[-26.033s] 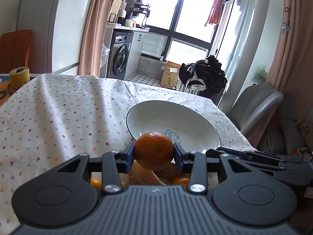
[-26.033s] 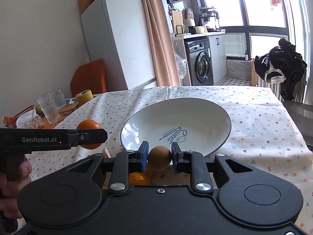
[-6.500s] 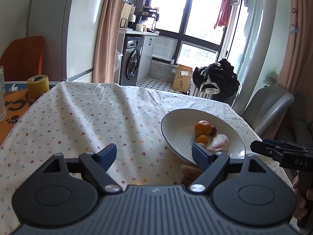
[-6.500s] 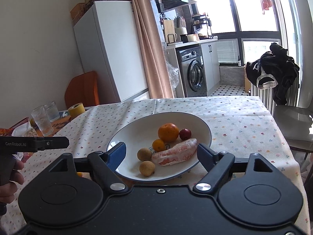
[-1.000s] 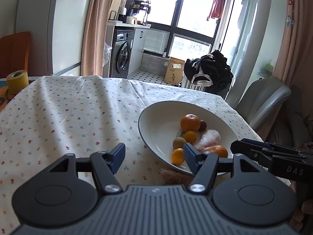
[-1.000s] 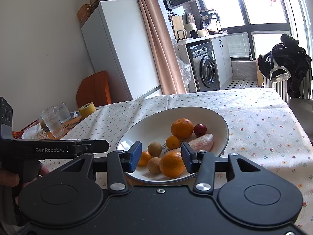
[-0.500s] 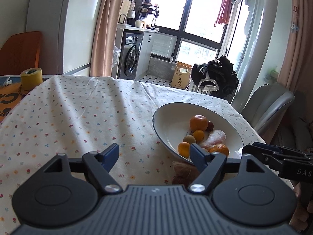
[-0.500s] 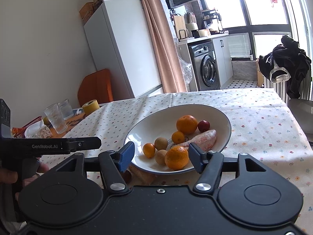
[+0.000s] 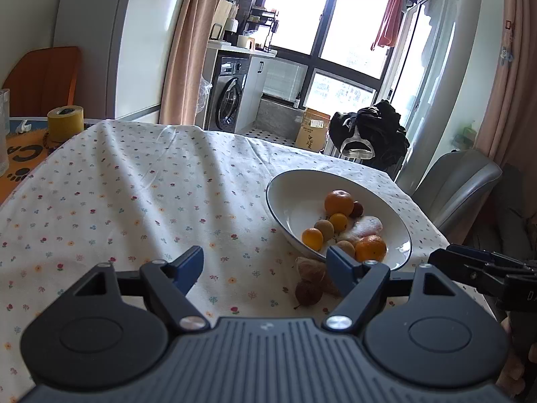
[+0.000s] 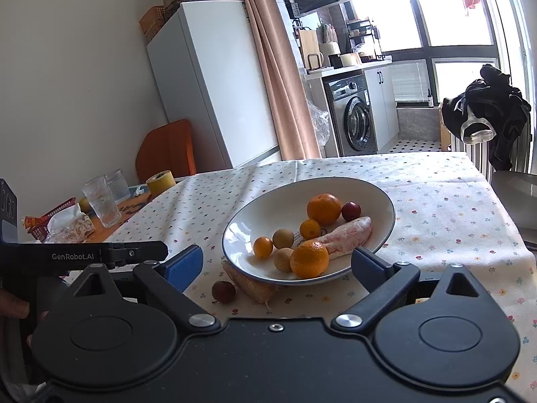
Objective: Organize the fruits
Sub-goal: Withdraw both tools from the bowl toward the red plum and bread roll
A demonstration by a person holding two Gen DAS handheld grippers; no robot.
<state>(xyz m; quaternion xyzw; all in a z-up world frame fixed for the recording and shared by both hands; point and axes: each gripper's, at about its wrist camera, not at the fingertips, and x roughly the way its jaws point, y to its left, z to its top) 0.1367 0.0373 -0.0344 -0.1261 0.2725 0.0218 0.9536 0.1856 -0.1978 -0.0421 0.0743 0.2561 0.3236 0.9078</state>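
While we back off, both tongs released | orange (image 10: 309, 258) newly in bowl (image 10: 386, 231) | lychee (image 10: 223, 291) beside bowl remains.

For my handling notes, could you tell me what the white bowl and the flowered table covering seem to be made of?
White bowl with a dark rim: probably glazed ceramic, glossy with window reflections. Flowered table covering: matte woven cloth, judging by its soft folds and creases.

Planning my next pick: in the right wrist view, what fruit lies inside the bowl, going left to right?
Small orange kumquat → upper tan round longan → large orange mandarin at the front → large orange mandarin at the back → dark red round fruit, all in the white bowl.
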